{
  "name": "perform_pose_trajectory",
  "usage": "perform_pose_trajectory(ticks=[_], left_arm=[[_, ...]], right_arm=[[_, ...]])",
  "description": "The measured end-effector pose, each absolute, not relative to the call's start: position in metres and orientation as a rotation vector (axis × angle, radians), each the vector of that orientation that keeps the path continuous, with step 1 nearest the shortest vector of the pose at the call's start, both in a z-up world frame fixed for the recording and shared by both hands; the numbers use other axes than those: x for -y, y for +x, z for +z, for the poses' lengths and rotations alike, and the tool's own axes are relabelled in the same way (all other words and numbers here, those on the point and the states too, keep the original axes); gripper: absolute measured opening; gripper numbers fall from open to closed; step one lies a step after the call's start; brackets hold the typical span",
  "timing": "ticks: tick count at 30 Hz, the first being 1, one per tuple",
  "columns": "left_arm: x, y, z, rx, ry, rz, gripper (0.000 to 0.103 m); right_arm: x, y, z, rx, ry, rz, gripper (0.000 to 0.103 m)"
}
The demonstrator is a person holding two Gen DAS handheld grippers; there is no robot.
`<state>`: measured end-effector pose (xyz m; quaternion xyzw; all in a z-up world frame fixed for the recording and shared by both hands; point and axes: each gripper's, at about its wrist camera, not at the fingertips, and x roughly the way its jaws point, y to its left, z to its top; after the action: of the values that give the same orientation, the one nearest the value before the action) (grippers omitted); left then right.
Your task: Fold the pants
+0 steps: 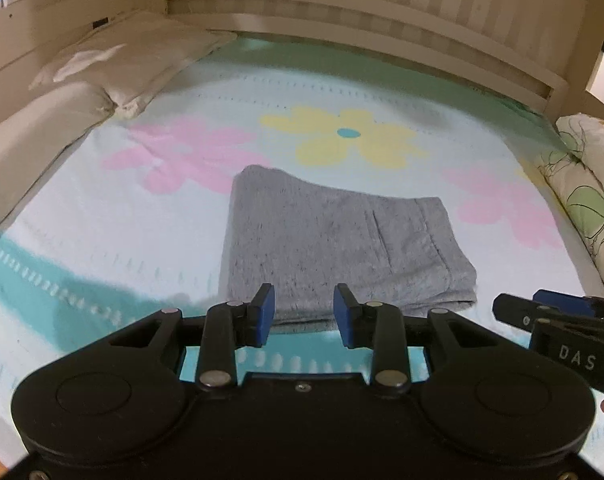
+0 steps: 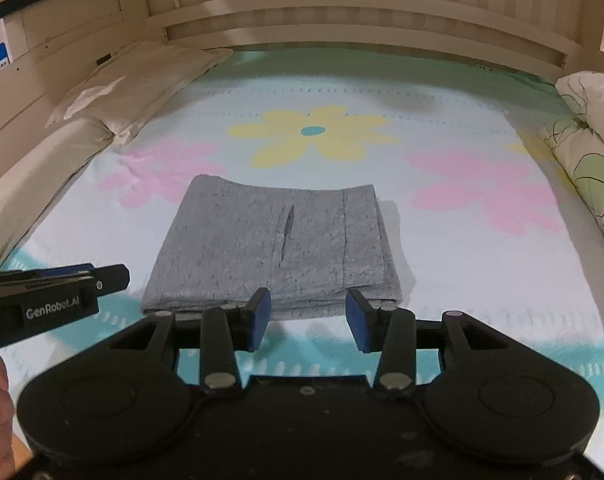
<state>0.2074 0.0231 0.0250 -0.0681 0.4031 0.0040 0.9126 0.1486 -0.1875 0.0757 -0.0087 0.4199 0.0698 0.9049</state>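
The grey pants [image 1: 334, 244] lie folded into a compact rectangle on the flowered bed sheet [image 1: 101, 232]. They also show in the right wrist view [image 2: 273, 248], with a pocket slit on top. My left gripper [image 1: 304, 314] is open and empty, just short of the near edge of the pants. My right gripper [image 2: 308, 320] is open and empty, also at the near edge. The right gripper shows at the right edge of the left wrist view [image 1: 542, 312], and the left gripper at the left edge of the right wrist view [image 2: 81, 280].
A cream pillow [image 1: 133, 60] and bolster [image 1: 29, 144] lie along the left side. A leaf-patterned quilt [image 1: 590, 184] lies at the right. A wooden slatted bed rail [image 1: 342, 12] runs across the back. The sheet [image 2: 482, 280] has pink and yellow flowers.
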Motion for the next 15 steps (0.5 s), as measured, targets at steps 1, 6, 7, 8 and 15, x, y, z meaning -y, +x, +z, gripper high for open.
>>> perform_pose_trajectory(ticks=[1,6,7,8,15], left_arm=[[-0.023,0.208,0.023,-0.833,-0.138,0.011,0.043],[-0.02,0.206,0.016,-0.852,-0.147,0.005,0.043],[-0.019,0.205,0.016,-0.851,-0.143,0.012,0.043],[-0.018,0.204,0.015,-0.85,-0.136,0.017,0.043],[-0.016,0.2,0.017,-0.833,-0.116,0.012,0.043]], right_arm=[[0.186,0.149,0.074,-0.866,-0.021,0.136,0.045],[0.186,0.154,0.069,-0.872,-0.026,0.132,0.045],[0.186,0.154,0.068,-0.874,-0.03,0.135,0.045],[0.185,0.154,0.067,-0.873,-0.038,0.137,0.045],[0.176,0.154,0.062,-0.878,-0.06,0.148,0.045]])
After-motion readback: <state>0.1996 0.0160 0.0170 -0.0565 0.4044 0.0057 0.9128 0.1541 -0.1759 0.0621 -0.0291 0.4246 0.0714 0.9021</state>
